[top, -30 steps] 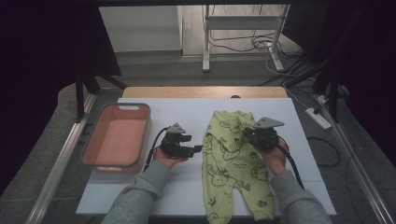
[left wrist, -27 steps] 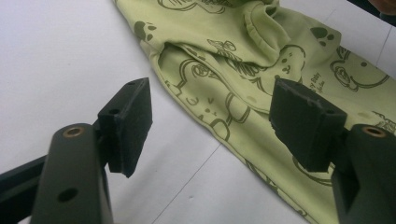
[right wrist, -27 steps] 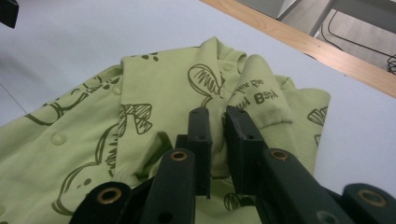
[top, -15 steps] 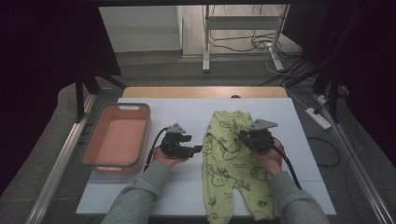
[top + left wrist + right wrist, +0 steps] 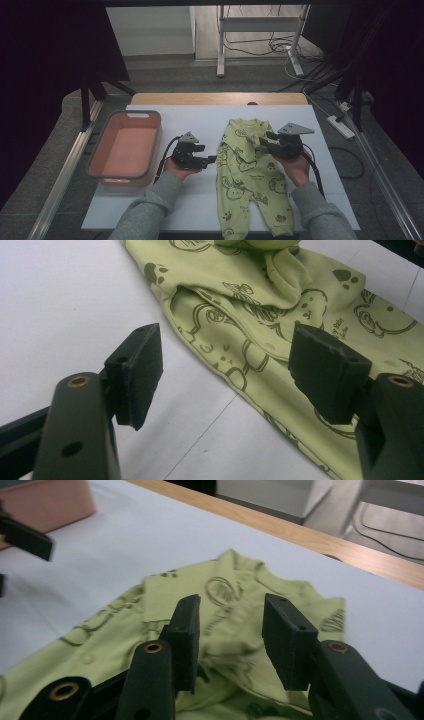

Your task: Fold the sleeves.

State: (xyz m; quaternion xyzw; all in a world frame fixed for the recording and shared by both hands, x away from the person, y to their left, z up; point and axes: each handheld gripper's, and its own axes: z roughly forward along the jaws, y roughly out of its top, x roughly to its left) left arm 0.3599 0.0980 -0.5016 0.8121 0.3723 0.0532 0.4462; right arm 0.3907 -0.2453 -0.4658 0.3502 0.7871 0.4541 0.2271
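The white table (image 5: 165, 210) had the green baby romper (image 5: 247, 180) lying flat mid-right, pink bin (image 5: 125, 150) off to its left. My right gripper (image 5: 269, 140) had just been opening over the folded-in sleeve, nothing pinched, and the left gripper (image 5: 210, 159) sat wide apart beside the romper's edge. My worry was the released sleeve could spring back open, since nothing pinned it.

The baby romper (image 5: 250, 175) lies flat on the table (image 5: 200, 120), its collar toward the far edge. Well left of the romper stands the plastic bin (image 5: 125, 150). The left gripper (image 5: 207, 159) is between bin and romper. The right gripper (image 5: 265, 141) is over the romper's right shoulder part.
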